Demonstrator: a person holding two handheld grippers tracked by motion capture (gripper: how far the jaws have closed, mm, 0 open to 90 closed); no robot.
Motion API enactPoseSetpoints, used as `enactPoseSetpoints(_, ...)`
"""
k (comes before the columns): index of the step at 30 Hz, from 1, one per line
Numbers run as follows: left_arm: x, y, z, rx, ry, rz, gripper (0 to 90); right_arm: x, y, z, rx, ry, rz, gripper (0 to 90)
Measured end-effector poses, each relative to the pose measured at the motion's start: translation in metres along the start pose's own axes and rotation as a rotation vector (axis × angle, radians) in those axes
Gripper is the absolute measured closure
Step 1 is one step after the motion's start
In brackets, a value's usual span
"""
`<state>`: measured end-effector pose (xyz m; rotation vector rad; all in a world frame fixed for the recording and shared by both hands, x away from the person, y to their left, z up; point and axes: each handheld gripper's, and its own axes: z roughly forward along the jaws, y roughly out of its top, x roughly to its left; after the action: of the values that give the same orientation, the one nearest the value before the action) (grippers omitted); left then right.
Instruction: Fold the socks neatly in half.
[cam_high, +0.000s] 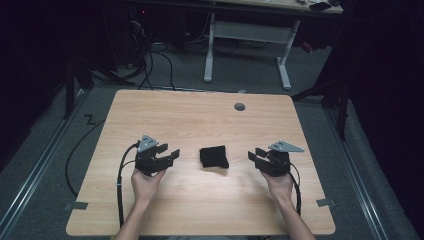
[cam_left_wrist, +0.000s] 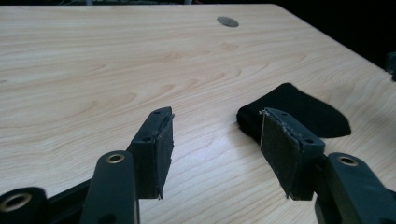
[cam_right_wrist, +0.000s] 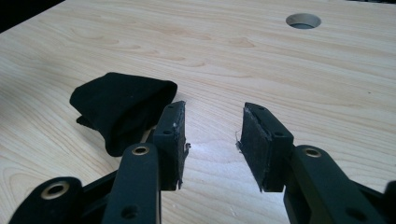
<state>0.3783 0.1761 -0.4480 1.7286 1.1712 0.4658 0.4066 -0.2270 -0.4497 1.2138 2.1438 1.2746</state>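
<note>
A folded black cloth (cam_high: 214, 156) lies on the wooden table (cam_high: 200, 120), a little in front of its middle. My left gripper (cam_high: 170, 152) hovers to the cloth's left, jaws open and empty, a hand's width away from it. In the left gripper view the cloth (cam_left_wrist: 303, 109) sits beyond the right jaw, and only bare wood lies between the pads of my left gripper (cam_left_wrist: 217, 149). My right gripper (cam_high: 256, 156) stands to the cloth's right, also open with nothing in it. In the right gripper view the cloth (cam_right_wrist: 119, 105) lies beyond the left jaw of my right gripper (cam_right_wrist: 212, 144).
A round cable hole (cam_high: 240, 106) sits near the table's far edge. Beyond the table stands a white desk frame (cam_high: 245, 45) among cables on the grey floor. Cables trail from both grippers toward the near edge.
</note>
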Motion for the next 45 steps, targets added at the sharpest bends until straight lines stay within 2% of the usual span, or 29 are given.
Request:
enactPoseSetpoints(8, 0.008, -0.006, -0.005, -0.001, 0.02, -0.005, 44.2, -0.007, -0.005, -0.006, -0.003, -0.014, 0.019, 60.3)
enactPoseSetpoints(13, 0.017, -0.011, -0.006, -0.002, 0.041, -0.035, 44.1, -0.013, -0.01, -0.008, 0.0, -0.029, 0.036, 60.4)
enactPoseSetpoints(22, 0.028, -0.016, -0.01, 0.005, 0.074, -0.053, 43.7, -0.022, -0.022, -0.011, 0.018, -0.049, 0.058, 60.3)
enactPoseSetpoints(27, 0.034, -0.02, -0.011, 0.015, 0.088, -0.07, 43.7, -0.026, -0.023, -0.013, 0.017, -0.058, 0.063, 60.1)
enactPoseSetpoints(40, 0.052, -0.029, -0.003, 0.057, 0.138, -0.107, 43.6, -0.042, -0.028, -0.012, 0.04, -0.102, 0.087, 59.0)
enactPoseSetpoints(45, 0.057, -0.031, 0.002, 0.079, 0.158, -0.105, 43.6, -0.049, -0.033, -0.009, 0.055, -0.119, 0.113, 58.7)
